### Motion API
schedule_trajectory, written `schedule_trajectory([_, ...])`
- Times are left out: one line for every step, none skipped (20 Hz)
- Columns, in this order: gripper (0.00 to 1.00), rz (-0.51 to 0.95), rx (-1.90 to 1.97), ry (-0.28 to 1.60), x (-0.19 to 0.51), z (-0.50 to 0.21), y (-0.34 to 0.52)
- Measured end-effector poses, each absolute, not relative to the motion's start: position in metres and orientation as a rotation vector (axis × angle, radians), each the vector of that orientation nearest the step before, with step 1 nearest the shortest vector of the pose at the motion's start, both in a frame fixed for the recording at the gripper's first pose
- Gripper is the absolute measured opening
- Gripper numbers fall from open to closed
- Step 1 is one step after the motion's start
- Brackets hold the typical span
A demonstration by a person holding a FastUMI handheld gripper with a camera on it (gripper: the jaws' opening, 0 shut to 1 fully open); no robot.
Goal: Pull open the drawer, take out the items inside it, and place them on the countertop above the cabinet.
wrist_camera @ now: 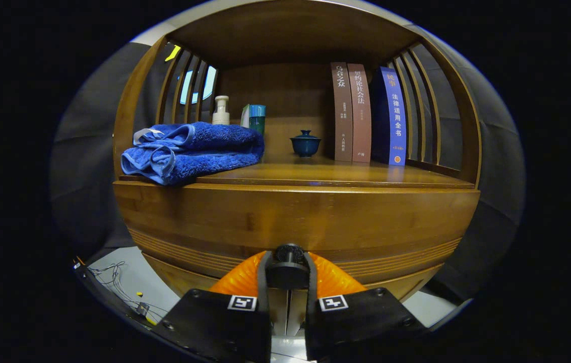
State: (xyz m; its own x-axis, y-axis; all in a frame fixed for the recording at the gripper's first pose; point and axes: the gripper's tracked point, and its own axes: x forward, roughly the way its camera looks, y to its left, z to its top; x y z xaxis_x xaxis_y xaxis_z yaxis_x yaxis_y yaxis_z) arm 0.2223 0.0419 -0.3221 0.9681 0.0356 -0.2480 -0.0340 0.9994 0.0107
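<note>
at the bottom centre, the gripper (pixel 288 269) fingers are pinching the drawer knob (pixel 288 253); a crooked pull may slip off, or shake the folded towel (pixel 192 151) overhanging the countertop (pixel 335 174)

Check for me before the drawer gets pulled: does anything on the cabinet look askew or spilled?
Only the folded blue towel overhangs the countertop's front edge. Books stand upright, nothing spilled. The gripper is shut on the drawer knob.

Towel (pixel 192 151) hides the lower parts of pump bottle (pixel 220 111) and box (pixel 254 118). Knob (pixel 289 253) partly covered by fingers (pixel 265 275); drawer inside unseen.
</note>
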Motion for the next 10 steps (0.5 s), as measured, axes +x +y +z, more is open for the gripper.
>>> schedule_trajectory([0.31,0.029,0.03,0.26,0.223,-0.323,0.042])
schedule_trajectory([0.31,0.023,0.034,0.266,0.22,-0.323,0.042])
schedule_trajectory([0.31,0.016,0.028,0.266,0.214,-0.323,0.041])
schedule_trajectory([0.31,0.014,0.025,0.262,0.207,-0.322,0.041])
schedule_trajectory([0.3,0.014,0.026,0.26,0.198,-0.322,0.043])
schedule_trajectory([0.3,0.016,0.024,0.261,0.189,-0.322,0.043])
schedule_trajectory([0.3,0.017,0.023,0.262,0.179,-0.322,0.043])
schedule_trajectory([0.31,0.019,0.025,0.264,0.17,-0.322,0.043])
schedule_trajectory([0.3,0.021,0.027,0.264,0.16,-0.321,0.043])
schedule_trajectory([0.3,0.023,0.03,0.266,0.152,-0.321,0.043])
